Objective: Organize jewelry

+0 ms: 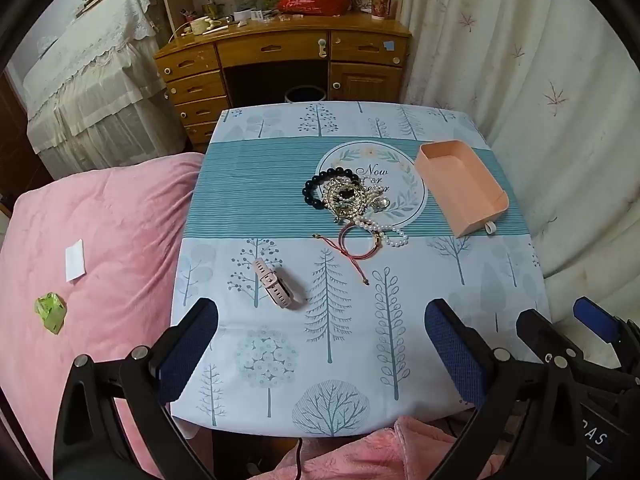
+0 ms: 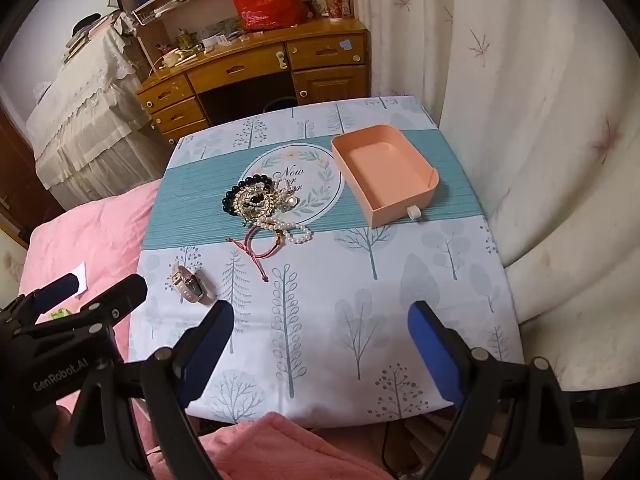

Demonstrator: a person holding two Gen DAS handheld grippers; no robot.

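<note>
A pile of jewelry lies mid-table: a black bead bracelet, gold chains, a pearl strand and a red cord bracelet. A pink watch lies apart at the near left. An empty pink drawer box stands at the right. My left gripper and right gripper are both open and empty above the table's near edge. The right gripper also shows in the left wrist view, the left gripper in the right wrist view.
The small table wears a tree-print cloth. A pink bed lies to the left, a white curtain to the right, a wooden desk behind. A pink blanket lies below the near edge.
</note>
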